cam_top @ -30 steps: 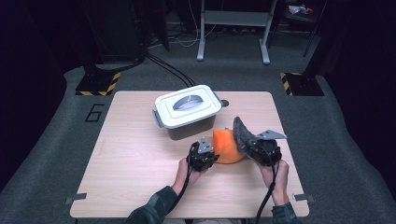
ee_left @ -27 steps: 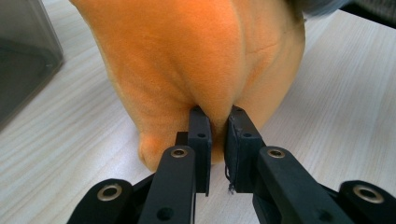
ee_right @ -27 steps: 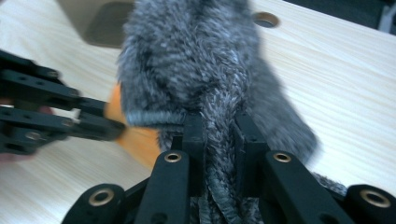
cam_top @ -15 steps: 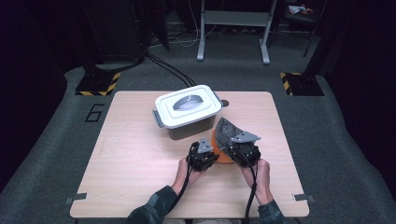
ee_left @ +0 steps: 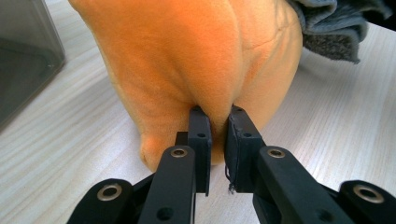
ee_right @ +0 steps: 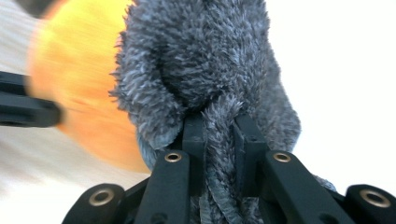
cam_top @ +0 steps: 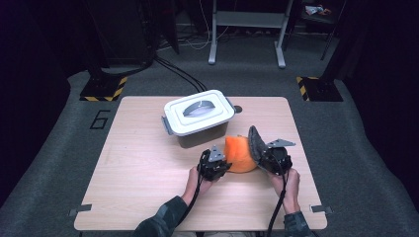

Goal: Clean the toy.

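Wooden table (cam_top: 148,168) (pale grain), grey carpet (cam_top: 59,163).

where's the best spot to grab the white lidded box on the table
Probably the side latch tabs of the white lidded box: they jut out past its short ends, so a tool coming level from either end could close on one. The lid's recessed handle looks flatter.

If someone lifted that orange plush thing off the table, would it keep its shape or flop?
Probably floppy: the orange plush creases where the left tongs pinch a fold. It looks soft and likely light. Its fuzzy surface should resist slipping.
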The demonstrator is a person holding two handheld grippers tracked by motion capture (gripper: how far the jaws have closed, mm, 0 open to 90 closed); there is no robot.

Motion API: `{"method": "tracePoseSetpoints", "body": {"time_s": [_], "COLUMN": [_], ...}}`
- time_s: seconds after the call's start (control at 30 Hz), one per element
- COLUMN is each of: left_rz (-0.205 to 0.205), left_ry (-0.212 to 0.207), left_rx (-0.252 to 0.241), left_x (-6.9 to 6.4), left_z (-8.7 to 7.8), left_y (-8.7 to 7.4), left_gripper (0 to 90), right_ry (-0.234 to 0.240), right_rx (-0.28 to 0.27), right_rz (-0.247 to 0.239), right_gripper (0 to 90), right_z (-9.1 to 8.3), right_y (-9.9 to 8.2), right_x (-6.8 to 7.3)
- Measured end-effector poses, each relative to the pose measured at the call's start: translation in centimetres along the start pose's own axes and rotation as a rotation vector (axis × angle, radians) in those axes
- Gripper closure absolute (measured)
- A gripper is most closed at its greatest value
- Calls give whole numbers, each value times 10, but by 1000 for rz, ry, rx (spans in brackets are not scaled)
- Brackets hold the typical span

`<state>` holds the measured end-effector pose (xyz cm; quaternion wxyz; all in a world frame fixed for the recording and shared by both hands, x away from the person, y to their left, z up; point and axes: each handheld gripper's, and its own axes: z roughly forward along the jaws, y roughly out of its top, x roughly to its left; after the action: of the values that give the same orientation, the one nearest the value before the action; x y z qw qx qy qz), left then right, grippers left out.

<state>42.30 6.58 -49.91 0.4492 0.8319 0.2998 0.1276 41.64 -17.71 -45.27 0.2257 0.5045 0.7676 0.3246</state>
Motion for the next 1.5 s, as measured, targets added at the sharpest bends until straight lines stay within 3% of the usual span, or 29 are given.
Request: {"method": "tracePoseSetpoints", "body": {"time_s": [0.1, 0.23, 0.3, 0.5, 0.53, 0.57, 0.63, 0.73, 0.93, 1.07, 1.17, 1.27, 1.37, 1.5], "left_rz": [2, 8, 10, 7, 8, 12, 8, 10, 63, 120, 143, 145, 115, 85], "left_ry": [-3, 1, -3, -9, -12, -11, -17, -18, 26, 84, 116, 121, 108, 68], "left_rx": [5, 2, 3, -4, -5, -6, -9, -13, -21, -4, -8, -6, -12, -20], "left_x": [0, 0, 0, 0, 0, 0, 1, 2, -1, -7, -9, -8, -7, -8], "left_z": [0, 0, -1, -1, -1, -1, -1, -2, -4, 2, 6, 9, 8, 2], "left_y": [0, 0, 0, 0, 0, 0, 0, 0, -1, -1, -1, 0, 3, 9], "left_gripper": [817, 817, 817, 813, 813, 812, 808, 773, 504, 446, 513, 682, 790, 838], "right_ry": [-2, 11, 18, 9, 23, 30, 34, 19, 41, 39, 43, 44, 52, 58], "right_rx": [41, 77, 70, -25, -76, -83, -64, -15, -27, -22, -23, -30, -34, -47], "right_rz": [63, 104, 122, 79, 46, 24, -14, -35, -4, -9, 1, 7, 12, 18], "right_gripper": [778, 778, 778, 778, 778, 778, 778, 779, 780, 779, 779, 779, 779, 780], "right_z": [12, 25, 23, -6, -20, -24, -22, -4, 2, 3, 5, 6, 3, -8], "right_y": [-10, -20, -22, -12, -3, 1, 7, 7, 5, 6, 7, 7, 7, 8], "right_x": [-15, -27, -30, -22, -12, -7, 4, 11, 3, -1, -2, -4, -6, -7]}}
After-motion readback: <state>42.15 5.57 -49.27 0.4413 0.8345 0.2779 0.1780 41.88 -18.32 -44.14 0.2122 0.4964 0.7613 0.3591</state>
